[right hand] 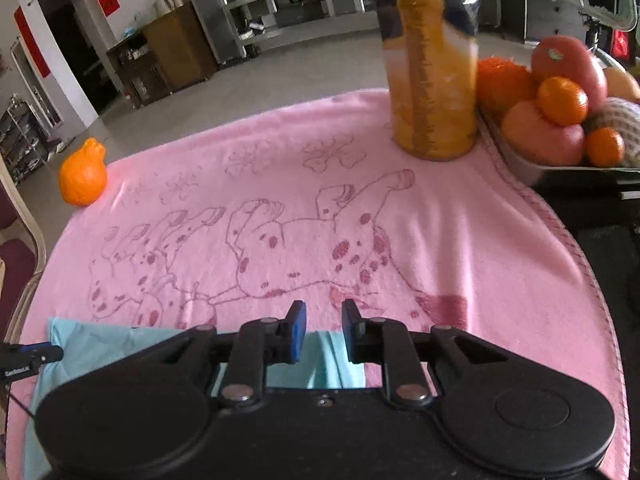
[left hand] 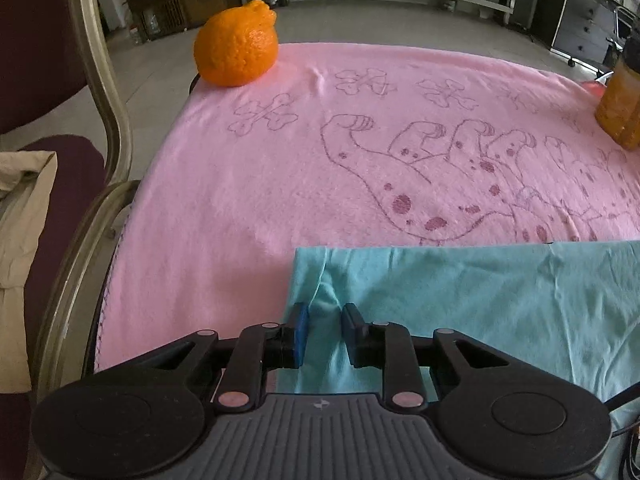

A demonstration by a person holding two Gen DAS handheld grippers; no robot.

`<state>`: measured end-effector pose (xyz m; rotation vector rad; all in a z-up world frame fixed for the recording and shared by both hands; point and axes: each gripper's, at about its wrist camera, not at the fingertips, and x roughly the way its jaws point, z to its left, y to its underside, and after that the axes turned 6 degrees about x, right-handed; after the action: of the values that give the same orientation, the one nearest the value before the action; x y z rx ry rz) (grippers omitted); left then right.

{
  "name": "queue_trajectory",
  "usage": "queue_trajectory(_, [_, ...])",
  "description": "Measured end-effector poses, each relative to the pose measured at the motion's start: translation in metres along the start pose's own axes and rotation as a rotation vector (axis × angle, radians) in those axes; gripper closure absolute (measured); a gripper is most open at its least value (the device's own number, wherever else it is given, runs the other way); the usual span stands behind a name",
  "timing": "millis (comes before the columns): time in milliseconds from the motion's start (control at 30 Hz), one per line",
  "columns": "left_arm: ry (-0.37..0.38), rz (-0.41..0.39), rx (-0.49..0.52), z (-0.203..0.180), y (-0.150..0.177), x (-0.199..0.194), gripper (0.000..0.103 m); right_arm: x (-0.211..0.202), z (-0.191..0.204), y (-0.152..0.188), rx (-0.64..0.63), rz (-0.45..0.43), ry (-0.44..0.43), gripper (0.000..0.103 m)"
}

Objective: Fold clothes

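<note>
A light teal garment lies on a pink blanket with a spotted dog print. In the left wrist view my left gripper hangs over the garment's left end, jaws apart, with a raised ridge of teal cloth between the pads. In the right wrist view my right gripper is open above the garment's right end, nothing between its pads. The garment stretches left there, and the tip of the left gripper shows at the left edge.
A bumpy orange sits at the blanket's far left corner. A tall jar of orange contents stands at the far right. A tray of fruit lies beyond it. A chair with a metal frame stands left of the table.
</note>
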<state>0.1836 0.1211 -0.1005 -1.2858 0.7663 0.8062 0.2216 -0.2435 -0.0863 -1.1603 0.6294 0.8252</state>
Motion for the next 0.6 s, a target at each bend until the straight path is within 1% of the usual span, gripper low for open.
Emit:
queue_trajectory(100, [-0.001,0.007,-0.002,0.0,-0.002,0.002,0.078,0.009,0.0,-0.001,-0.023,0.026,0.014,0.084])
queue_trajectory(267, [0.001,0.018,-0.019,0.0,-0.004,0.004,0.078,0.016,0.002,0.006,-0.06,0.055,0.063,0.084])
queue_trajectory(333, [-0.001,0.019,-0.021,0.0,-0.004,0.004,0.078,0.017,-0.001,0.006,-0.036,0.051,0.07,0.094])
queue_trajectory(367, [-0.002,0.02,-0.022,0.0,-0.004,0.004,0.078,0.016,-0.003,0.006,-0.011,0.043,0.074,0.099])
queue_trajectory(400, [-0.003,0.021,-0.026,0.0,-0.004,0.004,0.078,0.016,-0.007,0.005,0.025,0.033,0.074,0.1])
queue_trajectory(467, [-0.004,0.023,-0.039,0.001,-0.004,0.005,0.078,0.012,-0.022,0.001,0.139,0.008,0.077,0.101])
queue_trajectory(533, [-0.004,0.024,-0.047,0.001,-0.004,0.005,0.078,0.007,-0.043,-0.003,0.279,-0.023,0.111,0.103])
queue_trajectory(600, [-0.006,0.02,-0.041,0.0,-0.003,0.004,0.078,0.002,-0.066,-0.003,0.38,-0.035,0.146,0.103])
